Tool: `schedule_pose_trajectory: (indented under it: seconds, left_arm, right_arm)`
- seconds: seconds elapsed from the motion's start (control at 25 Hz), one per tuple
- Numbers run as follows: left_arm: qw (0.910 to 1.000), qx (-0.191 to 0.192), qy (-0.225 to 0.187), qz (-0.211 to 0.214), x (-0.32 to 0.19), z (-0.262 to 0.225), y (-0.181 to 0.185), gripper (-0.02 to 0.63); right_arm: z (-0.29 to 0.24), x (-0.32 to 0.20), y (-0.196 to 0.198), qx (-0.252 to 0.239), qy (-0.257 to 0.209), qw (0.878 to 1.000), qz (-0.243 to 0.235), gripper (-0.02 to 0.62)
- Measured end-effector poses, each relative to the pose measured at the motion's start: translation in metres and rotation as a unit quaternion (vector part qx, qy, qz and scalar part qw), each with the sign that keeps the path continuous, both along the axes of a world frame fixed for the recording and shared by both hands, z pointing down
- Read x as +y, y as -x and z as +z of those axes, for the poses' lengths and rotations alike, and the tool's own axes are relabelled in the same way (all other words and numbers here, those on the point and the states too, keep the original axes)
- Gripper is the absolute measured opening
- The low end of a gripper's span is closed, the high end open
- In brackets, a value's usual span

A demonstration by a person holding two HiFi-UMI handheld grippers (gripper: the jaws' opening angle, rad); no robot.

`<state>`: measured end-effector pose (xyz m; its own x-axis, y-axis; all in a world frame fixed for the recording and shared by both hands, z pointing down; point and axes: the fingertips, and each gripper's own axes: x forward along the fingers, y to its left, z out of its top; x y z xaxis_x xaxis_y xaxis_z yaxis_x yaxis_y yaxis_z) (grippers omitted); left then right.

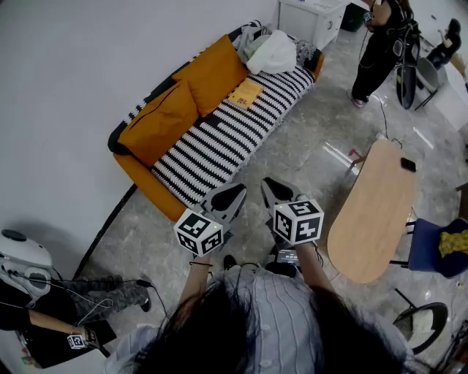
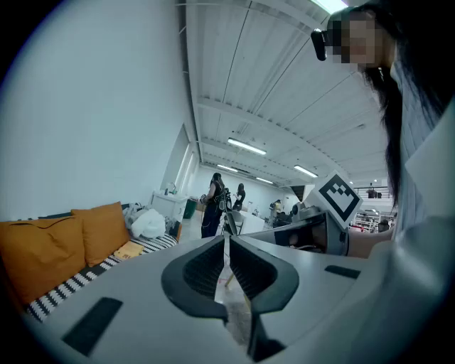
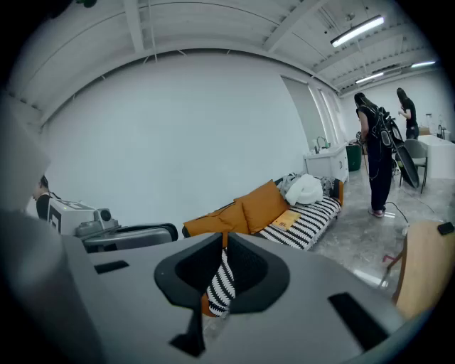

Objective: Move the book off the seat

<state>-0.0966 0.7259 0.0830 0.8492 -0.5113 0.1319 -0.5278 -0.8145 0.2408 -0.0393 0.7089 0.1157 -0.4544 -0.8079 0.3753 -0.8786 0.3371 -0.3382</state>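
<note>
Both your left gripper (image 1: 228, 199) and right gripper (image 1: 275, 191) were closed with nothing between their jaws. You held them side by side over the grey floor (image 1: 292, 153), well apart from the sofa (image 1: 139, 172). The yellow book (image 1: 245, 93) lay flat on the striped seat (image 1: 212, 150), just beside an orange cushion (image 1: 216, 73).

Light-wood oval tabletop (image 1: 380, 212) at right, dark phone (image 1: 408, 165) near its far end. Blue chair (image 1: 428, 248) just beside it w/ yellow cloth (image 1: 455, 241) on it. Person in black (image 1: 376, 51) stands at far end of room, near white cabinet (image 1: 311, 18). White bundle (image 1: 274, 52) & two orange cushions (image 1: 216, 73) sit along white wall (image 1: 73, 73). Grey marble floor (image 1: 292, 153). Bottom left: seated person (image 1: 73, 307) in dark clothes, white device (image 1: 22, 263) beside.
</note>
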Motion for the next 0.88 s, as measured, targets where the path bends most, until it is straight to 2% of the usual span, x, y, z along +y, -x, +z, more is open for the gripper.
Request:
schedule_pose_trajectory:
  seconds: [0.28,0.52,0.88]
  left_arm:
    - [1.0000,-0.004,0.005,-0.005,-0.035,-0.018,-0.009,0.012]
    - [0.9999,-0.004,-0.001,-0.015,-0.020,0.000,-0.047,0.012]
    - [0.9995,0.001,0.003,-0.032,-0.024,0.014,-0.097,0.012]
  right_arm:
    - [-0.020,-0.035,-0.012,-0.002,0.002,1.000,-0.001,0.034]
    - [-0.004,-0.022,-0.045,-0.015,-0.010,1.000,-0.019,0.034]
    - [0.014,-0.026,-0.093,-0.012,0.002,0.999,-0.043,0.034]
